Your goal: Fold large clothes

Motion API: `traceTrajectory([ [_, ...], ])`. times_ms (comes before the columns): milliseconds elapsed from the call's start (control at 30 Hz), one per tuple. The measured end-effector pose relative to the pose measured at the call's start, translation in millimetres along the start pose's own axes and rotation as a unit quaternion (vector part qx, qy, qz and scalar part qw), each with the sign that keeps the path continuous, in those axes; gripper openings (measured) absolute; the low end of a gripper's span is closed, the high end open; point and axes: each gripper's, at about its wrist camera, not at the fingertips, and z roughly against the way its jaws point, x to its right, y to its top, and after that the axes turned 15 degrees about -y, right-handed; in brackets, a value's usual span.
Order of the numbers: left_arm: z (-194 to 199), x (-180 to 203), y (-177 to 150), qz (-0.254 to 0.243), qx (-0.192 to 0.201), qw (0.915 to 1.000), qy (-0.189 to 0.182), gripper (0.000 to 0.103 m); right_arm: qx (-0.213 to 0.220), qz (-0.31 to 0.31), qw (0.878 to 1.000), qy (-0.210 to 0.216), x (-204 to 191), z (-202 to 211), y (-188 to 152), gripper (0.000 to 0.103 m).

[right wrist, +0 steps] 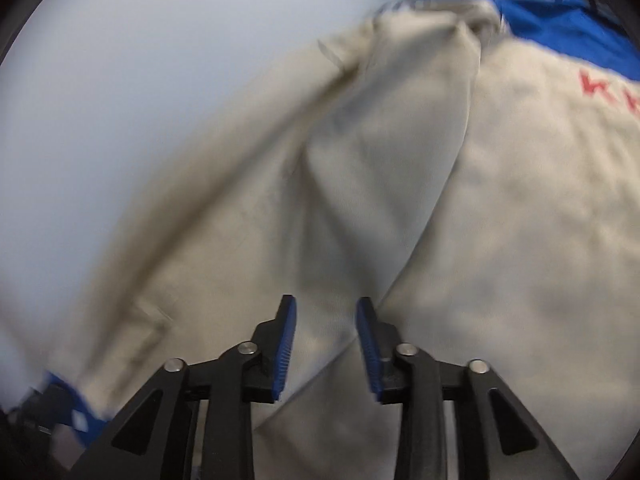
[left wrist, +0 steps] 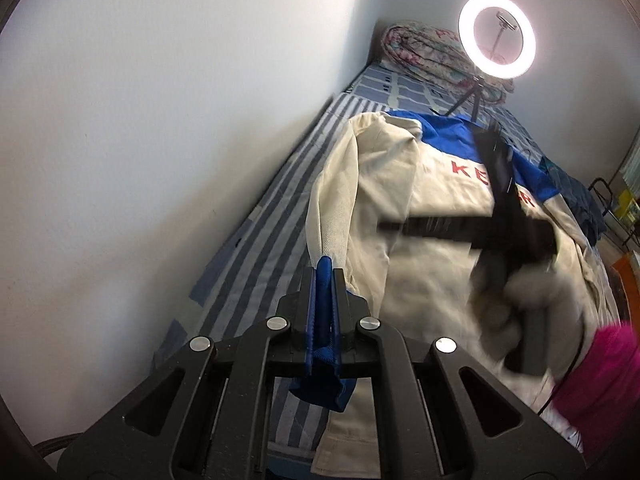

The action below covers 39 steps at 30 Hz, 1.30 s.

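Note:
A cream jacket (left wrist: 436, 280) with a blue yoke and red letters lies spread on the striped bed (left wrist: 256, 216). My left gripper (left wrist: 323, 270) is shut on the blue cuff (left wrist: 320, 384) of its sleeve (left wrist: 340, 184), which hangs lifted off the bed toward the shoulder. My right gripper (right wrist: 326, 308) is open just over the cream cloth (right wrist: 400, 200) beside a sleeve fold, with nothing pinched between its blue pads (right wrist: 366, 320). Its blurred black body (left wrist: 516, 236) shows over the jacket's middle in the left wrist view. The same cuff (right wrist: 64, 412) appears at the lower left of the right wrist view.
A white wall (left wrist: 160, 120) runs along the bed's left side. A lit ring light (left wrist: 496, 36) on a small tripod stands at the bed's far end, before a rolled quilt (left wrist: 420, 56). Dark blue clothes (left wrist: 580, 196) and a pink cloth (left wrist: 608, 372) lie at the right.

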Motion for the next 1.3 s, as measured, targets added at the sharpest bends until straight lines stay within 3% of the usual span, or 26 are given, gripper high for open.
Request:
traceTrajectory([
  [67,0.2,3.8,-4.0,-0.011,-0.004,0.9999,-0.003,0.004,0.027,0.005,1.0,-0.003,0.9,18.4,17.2,0.053],
  [200,2.4,10.4,-11.2,-0.023,-0.008,0.9996,-0.011,0.004,0.055,-0.005,0.998,0.002,-4.4,37.9,52.0,0.054],
  [333,4.3,15.1,-11.5,-0.031,-0.004,0.9994,-0.015,0.004,0.05,-0.022,0.998,-0.012,-14.1,28.9,90.3,0.054],
  [533,1.5,18.4,-11.3,-0.037,-0.006,0.999,-0.023,0.004,0.03,-0.033,0.998,-0.039,-23.7,-0.9,114.7,0.053],
  [567,0.9,18.8,-10.9,-0.039,-0.007,0.9989,-0.024,0.004,0.025,-0.033,0.998,-0.049,-26.0,-7.3,118.4,0.051],
  [633,-0.8,19.8,-9.9,-0.042,-0.008,0.9988,-0.025,0.004,0.016,-0.032,0.998,-0.056,-28.0,-15.8,124.4,0.027],
  [733,-0.3,25.3,-8.7,-0.05,-0.006,0.9984,-0.026,0.004,0.016,-0.043,0.998,-0.047,-25.0,-16.0,125.4,0.002],
  [1000,10.2,55.9,-16.8,-0.098,0.001,0.994,-0.049,0.003,0.086,-0.045,0.995,-0.026,4.4,52.3,125.8,0.0],
  [1133,9.6,82.1,-30.0,-0.124,-0.013,0.9895,-0.073,0.003,0.105,-0.083,0.991,-0.014,46.2,84.2,103.0,0.0],
  [1300,2.9,117.9,-59.1,-0.17,-0.046,0.9792,-0.1,0.003,0.112,-0.107,0.987,-0.038,91.8,103.7,64.8,0.0],
])
